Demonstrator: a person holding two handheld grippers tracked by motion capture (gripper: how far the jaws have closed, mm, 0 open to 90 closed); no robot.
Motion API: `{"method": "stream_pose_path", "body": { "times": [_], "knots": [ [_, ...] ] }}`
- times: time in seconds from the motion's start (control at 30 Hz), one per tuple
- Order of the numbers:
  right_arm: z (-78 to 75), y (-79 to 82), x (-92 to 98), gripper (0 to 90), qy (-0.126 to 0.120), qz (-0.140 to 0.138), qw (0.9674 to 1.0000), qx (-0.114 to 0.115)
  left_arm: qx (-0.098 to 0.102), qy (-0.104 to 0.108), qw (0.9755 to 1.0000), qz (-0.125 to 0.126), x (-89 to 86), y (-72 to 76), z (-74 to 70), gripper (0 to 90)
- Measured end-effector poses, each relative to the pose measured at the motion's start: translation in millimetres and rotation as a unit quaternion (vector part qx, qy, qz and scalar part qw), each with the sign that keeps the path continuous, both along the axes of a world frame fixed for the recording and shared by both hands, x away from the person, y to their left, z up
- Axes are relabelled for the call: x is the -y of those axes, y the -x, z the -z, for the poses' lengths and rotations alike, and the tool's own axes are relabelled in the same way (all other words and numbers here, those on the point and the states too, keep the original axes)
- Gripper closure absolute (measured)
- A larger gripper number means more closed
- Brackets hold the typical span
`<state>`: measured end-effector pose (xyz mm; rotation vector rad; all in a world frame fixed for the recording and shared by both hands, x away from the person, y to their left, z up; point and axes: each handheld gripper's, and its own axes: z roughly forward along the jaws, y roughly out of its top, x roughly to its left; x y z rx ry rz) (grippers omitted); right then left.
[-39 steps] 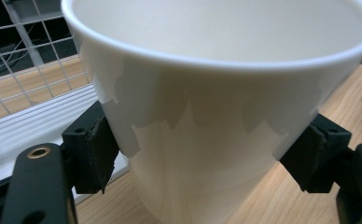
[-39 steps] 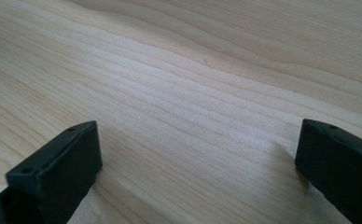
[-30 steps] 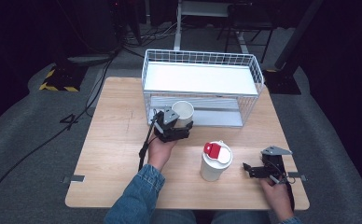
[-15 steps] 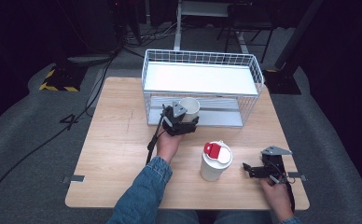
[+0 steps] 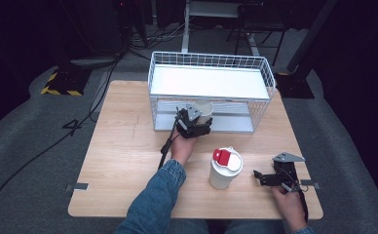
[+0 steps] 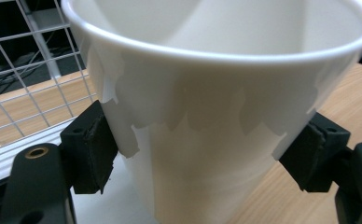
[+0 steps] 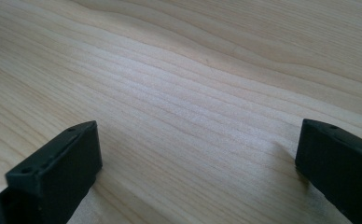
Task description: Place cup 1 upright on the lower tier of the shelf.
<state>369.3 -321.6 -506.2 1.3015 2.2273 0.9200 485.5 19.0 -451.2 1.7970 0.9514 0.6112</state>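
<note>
The left gripper (image 5: 195,122) has its jaws closed on a white paper cup (image 6: 216,93), one pad pressing each side below the rim, and carries it at the open front of the white wire rack (image 5: 211,83), level with the lower shelf (image 5: 231,124). In the left gripper view the cup is upright and empty, with the rack's mesh just beside it on the left and a white surface under its base, though whether the base rests on that shelf I cannot tell. So the pick-up looks done; what seems left is to set the cup down inside the rack and let go. The rack's top shelf overhangs the opening, and that is the thing to clear. Further right, a second white cup with a red-tabbed lid (image 5: 226,167) stands apart on the wooden bench (image 5: 119,146), likely next in turn. At the far right, the right gripper (image 5: 261,178) waits low over bare wood, jaws wide apart and holding nothing.
</note>
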Motion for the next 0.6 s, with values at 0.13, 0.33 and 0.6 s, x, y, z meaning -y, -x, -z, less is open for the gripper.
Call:
{"method": "stream_pose_path", "body": {
  "times": [0.13, 0.33, 0.6],
  "knots": [
    [0.0, 0.0, 0.0, 0.5, 0.000, 0.000, 1.0000, 0.000, -0.003, 0.000, 1.0000, -0.007, 3.4, -5.4, 5.5, 22.2],
    [0.0, 0.0, 0.0, 0.5, 0.000, 0.000, 1.0000, 0.000, 0.010, -0.010, 0.9997, -0.020, 7.6, -13.9, 11.9, 22.2],
    [-0.1, 0.1, -0.1, 0.5, -0.001, 0.000, 1.0000, -0.001, 0.003, 0.001, 0.9996, -0.027, 13.8, -26.6, 18.4, 22.2]
  ]
}}
